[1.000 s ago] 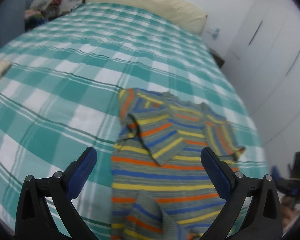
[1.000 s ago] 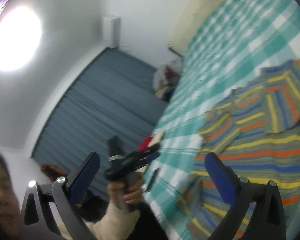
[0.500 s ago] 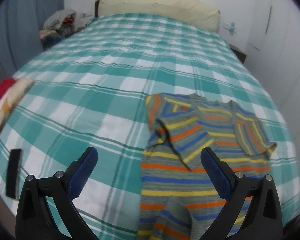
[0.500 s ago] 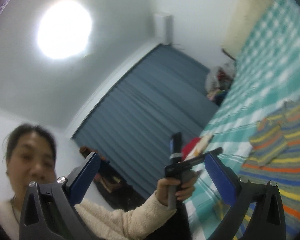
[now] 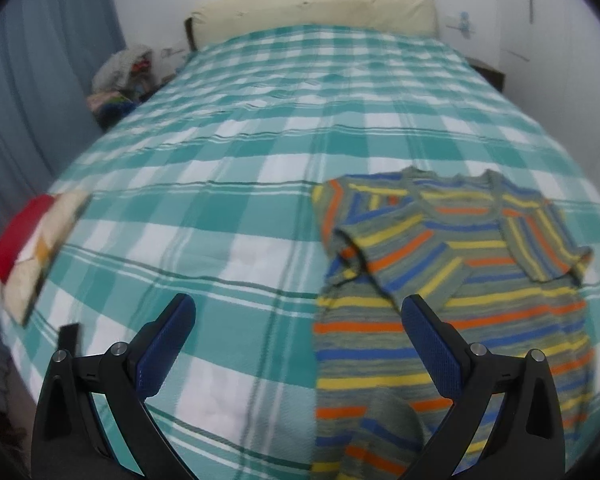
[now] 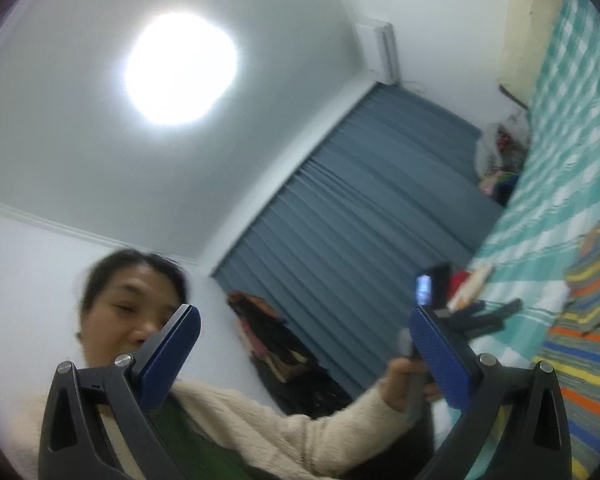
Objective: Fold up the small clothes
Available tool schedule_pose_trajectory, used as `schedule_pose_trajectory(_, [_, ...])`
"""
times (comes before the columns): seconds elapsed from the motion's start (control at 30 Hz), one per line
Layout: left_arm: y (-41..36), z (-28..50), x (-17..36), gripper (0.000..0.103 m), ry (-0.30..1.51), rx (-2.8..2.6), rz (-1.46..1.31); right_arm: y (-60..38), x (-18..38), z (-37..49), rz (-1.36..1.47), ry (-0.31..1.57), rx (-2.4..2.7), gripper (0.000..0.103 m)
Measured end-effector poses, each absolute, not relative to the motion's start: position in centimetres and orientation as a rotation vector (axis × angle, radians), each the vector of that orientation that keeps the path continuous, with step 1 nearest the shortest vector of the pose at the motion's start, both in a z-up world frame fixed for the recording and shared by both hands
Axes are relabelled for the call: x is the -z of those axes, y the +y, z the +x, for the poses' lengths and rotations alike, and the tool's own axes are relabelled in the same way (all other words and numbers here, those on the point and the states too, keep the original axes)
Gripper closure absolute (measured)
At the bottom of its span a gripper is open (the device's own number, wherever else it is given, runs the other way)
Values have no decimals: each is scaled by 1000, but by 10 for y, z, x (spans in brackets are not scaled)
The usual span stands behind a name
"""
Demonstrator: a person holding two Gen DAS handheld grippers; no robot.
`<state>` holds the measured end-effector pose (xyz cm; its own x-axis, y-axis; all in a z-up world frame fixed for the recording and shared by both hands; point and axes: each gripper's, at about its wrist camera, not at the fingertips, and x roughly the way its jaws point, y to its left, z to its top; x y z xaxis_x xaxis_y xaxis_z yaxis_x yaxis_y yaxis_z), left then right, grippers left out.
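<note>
Left gripper [image 5: 298, 322] held above the near edge of the bed [image 5: 260, 128], blue pads spread wide, nothing between them. Right gripper [image 6: 304, 330] tipped up toward ceiling and curtain [image 6: 340, 208], pads likewise wide apart and empty

Striped sweater [image 5: 452, 280] lying flat on the green-and-white checked cover, on the right half of the bed, close to the near edge. Long axis running from the near edge toward the pillow [image 5: 316, 8]: neckline at the far end, hem at the near end and cut off by the bottom of the left wrist view. Both sleeves folded inward across the chest, the left one slanting down over the front, the right one lying along the right side. A small rumpled fold of the hem turned up near the bottom

Folded red-and-cream cloth [image 5: 32, 240] at the left edge of the bed, well apart from the sweater. A small black object [image 5: 69, 336] near it, too blurred to identify

Seen from the right wrist: cream sleeve [image 6: 292, 428] reaching toward the bed, hand [image 6: 404, 384] gripping the left tool's handle
</note>
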<state>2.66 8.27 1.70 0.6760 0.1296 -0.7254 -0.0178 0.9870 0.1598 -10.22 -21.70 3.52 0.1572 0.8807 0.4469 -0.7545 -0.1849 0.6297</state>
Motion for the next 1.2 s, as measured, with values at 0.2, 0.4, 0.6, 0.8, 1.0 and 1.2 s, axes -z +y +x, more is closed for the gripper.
schedule_pose_trajectory(0.2, [93, 32, -14, 0, 835, -194, 164, -215, -40, -107, 819, 212, -1205, 0])
schedule_pose_trajectory(0.4, [109, 38, -15, 0, 840, -248, 128, -194, -21, -71, 38, 557, -48, 0])
schedule_pose_trajectory(0.6, [112, 44, -5, 0, 888, -231, 119, -154, 24, 11, -76, 879, -139, 0])
schedule_pose_trajectory(0.8, [112, 44, 1, 0, 898, -225, 134, -153, 99, 92, -121, 1123, -89, 48])
schedule_pose_trajectory(1.0, [113, 39, -2, 0, 899, -193, 131, -239, 45, 67, 160, 992, 11, 99])
schedule_pose_trajectory(1.2, [100, 38, -3, 0, 871, -192, 164, -355, 11, -4, 271, 871, 349, 99])
